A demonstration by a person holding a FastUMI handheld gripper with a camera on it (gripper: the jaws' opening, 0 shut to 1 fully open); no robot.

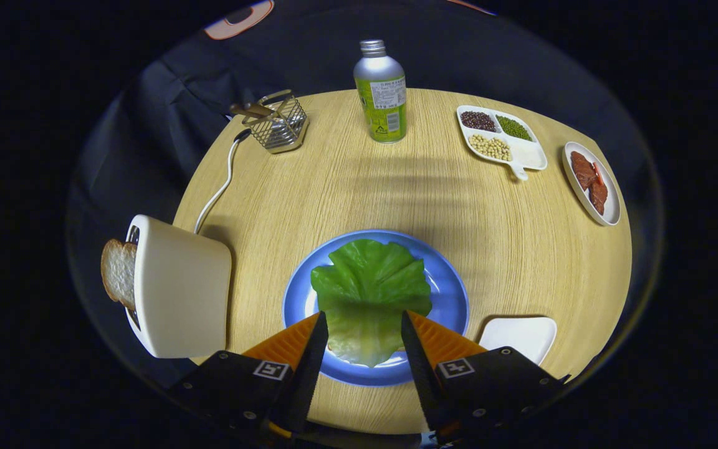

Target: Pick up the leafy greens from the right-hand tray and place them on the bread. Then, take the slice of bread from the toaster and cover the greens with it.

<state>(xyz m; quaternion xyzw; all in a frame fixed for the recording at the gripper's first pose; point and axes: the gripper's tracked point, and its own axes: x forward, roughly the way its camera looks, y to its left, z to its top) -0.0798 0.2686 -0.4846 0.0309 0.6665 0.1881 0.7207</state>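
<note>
The leafy greens (368,293) lie on the blue plate (452,293), between the spread, empty fingers of the hand-held gripper (362,324). Next, I judge, comes the bread slice (119,272) in the toaster (181,287).

Gripper view rides behind the jaws, looking down and forward across the round table (521,249); apparently close above it.

We see the gripper (362,318) as two long tapered fingers (309,355), each w/ a finely serrated inner edge and a ribbed, wedge-shaped outer face. Each sits on a dark, boxy carrier block (496,383) w/ small round screw heads at the corners & a square white-bordered fiducial marker (271,369) on top. Fingers stand apart.
</note>
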